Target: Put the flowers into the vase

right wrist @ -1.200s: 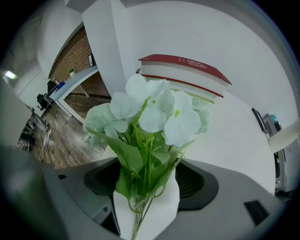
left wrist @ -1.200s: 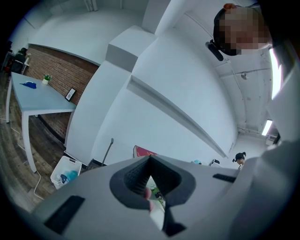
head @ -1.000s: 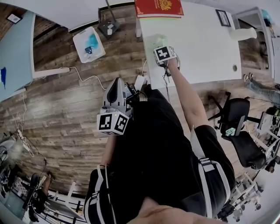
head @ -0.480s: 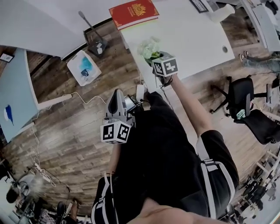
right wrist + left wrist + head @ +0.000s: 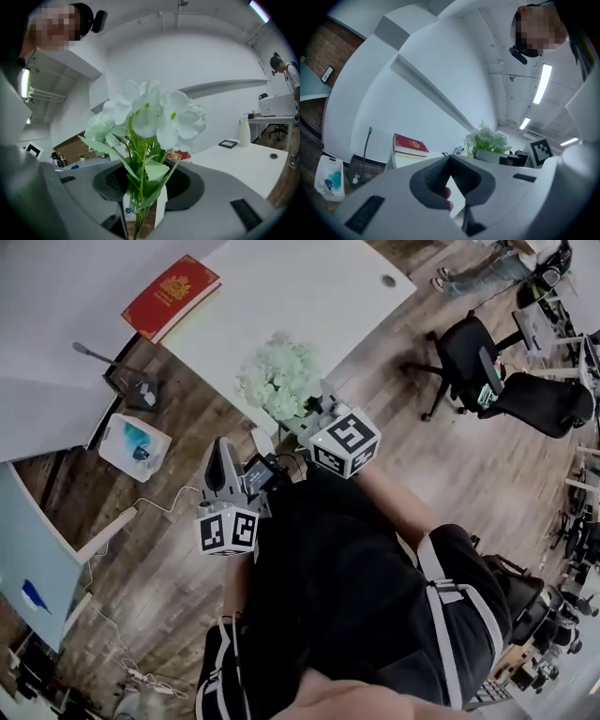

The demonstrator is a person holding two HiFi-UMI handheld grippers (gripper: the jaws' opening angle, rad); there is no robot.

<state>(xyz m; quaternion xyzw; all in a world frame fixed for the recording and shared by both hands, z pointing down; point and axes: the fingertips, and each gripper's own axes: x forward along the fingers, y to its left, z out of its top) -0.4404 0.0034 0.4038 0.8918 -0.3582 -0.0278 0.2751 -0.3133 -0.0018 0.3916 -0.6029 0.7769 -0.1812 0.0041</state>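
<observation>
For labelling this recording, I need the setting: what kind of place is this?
Most likely an office or a lab workroom: a large white desk, black swivel chairs on a wooden plank floor, and strip lights on the ceiling.

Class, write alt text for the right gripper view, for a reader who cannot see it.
The right gripper clamps the green stems of a bunch of white flowers, blooms filling the centre. Behind, a white vase stands on a white table.

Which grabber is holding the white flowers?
The right gripper: the green stems of the white flowers are clamped between its jaws. The left gripper has nothing between its jaws.
</observation>
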